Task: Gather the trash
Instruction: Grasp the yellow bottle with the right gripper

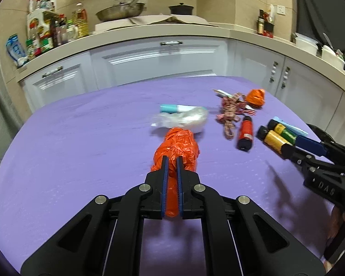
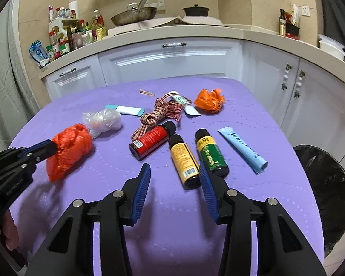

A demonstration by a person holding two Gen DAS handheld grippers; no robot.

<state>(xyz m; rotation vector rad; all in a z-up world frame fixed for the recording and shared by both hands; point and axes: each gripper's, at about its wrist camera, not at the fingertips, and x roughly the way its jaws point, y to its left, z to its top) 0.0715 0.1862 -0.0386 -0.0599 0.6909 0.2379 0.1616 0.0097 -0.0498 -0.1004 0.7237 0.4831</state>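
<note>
While our left gripper (image 1: 171, 161) pinches the red bag (image 1: 176, 148) just over the purple table (image 1: 80, 138), our right gripper (image 2: 174, 172) hangs half open by the yellow bottle (image 2: 182, 158); thin plastic could slip before reaching the bin (image 2: 329, 184), we judge.

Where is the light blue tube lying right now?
In the right wrist view, the light blue tube lies on the purple table at the right, beside the green-labelled bottle and near the black bin.
</note>
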